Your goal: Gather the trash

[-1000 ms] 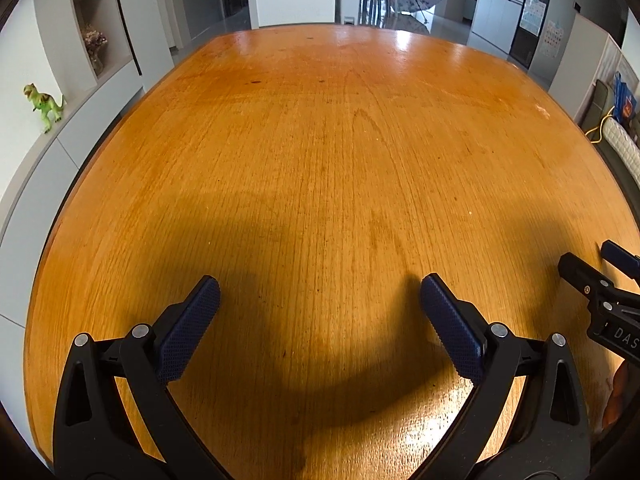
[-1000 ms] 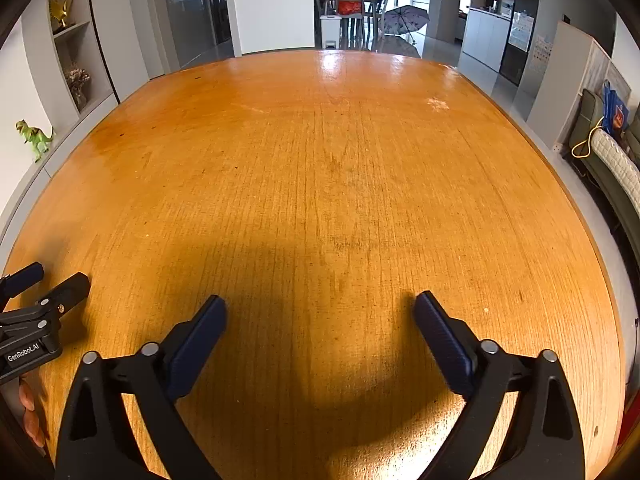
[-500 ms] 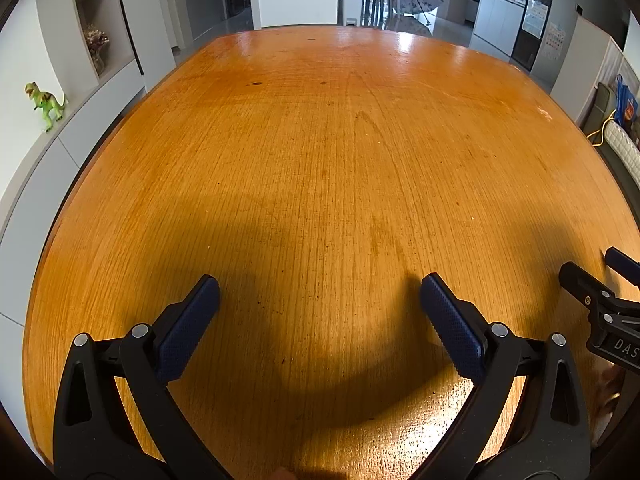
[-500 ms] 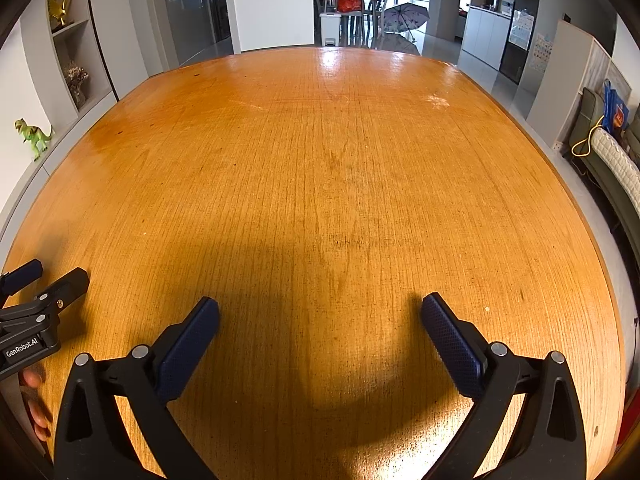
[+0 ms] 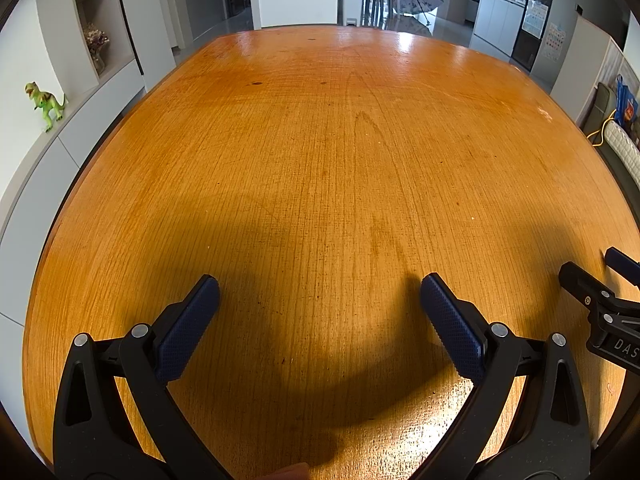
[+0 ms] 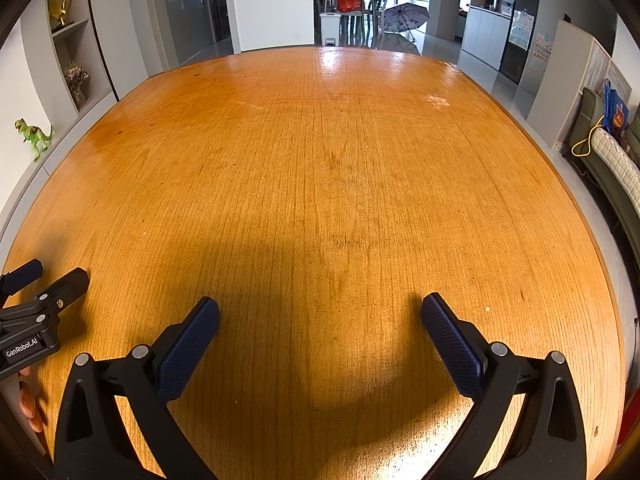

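Left wrist: right tongs (image 5: 596, 276) half cut off.

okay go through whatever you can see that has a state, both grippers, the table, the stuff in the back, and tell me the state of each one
Left gripper: open, holding nothing.
Right gripper: open, holding nothing.
Orange wooden table: bare, no trash on it.
Green toy dinosaur: standing upright on the grey ledge.
Patterned umbrella: opened, resting on the floor.
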`<state>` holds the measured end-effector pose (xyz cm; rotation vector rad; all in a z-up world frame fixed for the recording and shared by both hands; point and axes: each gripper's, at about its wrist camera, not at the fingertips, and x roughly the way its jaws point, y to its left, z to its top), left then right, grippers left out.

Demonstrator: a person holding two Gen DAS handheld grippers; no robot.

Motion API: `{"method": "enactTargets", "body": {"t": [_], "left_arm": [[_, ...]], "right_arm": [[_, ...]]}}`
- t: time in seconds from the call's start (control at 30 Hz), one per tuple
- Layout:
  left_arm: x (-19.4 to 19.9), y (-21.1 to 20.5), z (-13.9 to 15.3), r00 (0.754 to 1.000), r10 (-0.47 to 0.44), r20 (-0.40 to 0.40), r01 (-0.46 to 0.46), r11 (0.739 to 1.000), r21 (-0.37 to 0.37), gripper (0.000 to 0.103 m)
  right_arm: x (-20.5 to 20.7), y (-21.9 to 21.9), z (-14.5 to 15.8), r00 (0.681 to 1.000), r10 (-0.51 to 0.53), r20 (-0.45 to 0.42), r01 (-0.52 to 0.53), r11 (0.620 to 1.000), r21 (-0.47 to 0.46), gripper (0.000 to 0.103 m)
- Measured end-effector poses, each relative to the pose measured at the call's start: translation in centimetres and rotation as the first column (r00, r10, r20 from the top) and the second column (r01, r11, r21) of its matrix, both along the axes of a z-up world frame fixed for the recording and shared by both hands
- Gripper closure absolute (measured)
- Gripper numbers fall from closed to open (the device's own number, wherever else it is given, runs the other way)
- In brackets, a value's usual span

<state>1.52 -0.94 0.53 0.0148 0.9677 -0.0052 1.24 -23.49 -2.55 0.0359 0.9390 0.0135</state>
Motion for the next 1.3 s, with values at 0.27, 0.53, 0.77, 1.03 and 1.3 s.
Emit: {"method": "enactTargets", "body": {"t": [0.27,0.53,0.77,1.03,1.3], "left_arm": [[-0.03,0.07,0.0,1.0,0.0,0.0,0.0,1.0,0.0,0.006],[-0.04,0.09,-0.01,1.0,-0.001,0.0,0.001,1.0,-0.001,0.006],[-0.03,0.1,-0.01,1.0,-0.001,0.0,0.001,1.0,-0.001,0.006],[-0.03,0.11,-0.02,1.0,-0.001,0.0,0.001,1.0,-0.001,0.006],[-0.02,0.1,0.0,1.0,-0.001,0.0,0.001,1.0,-0.001,0.006]], "right_arm": [[-0.02,0.03,0.0,1.0,0.0,0.0,0.0,1.0,0.0,0.003],[-0.03,0.02,0.02,1.0,0.0,0.0,0.0,1.0,0.0,0.003],[-0.05,0.04,0.0,1.0,0.0,0.0,0.0,1.0,0.0,0.003],[-0.06,0.05,0.0,1.0,0.0,0.0,0.0,1.0,0.0,0.003],[-0.06,0.06,0.0,1.0,0.0,0.0,0.0,1.0,0.0,0.002]]}}
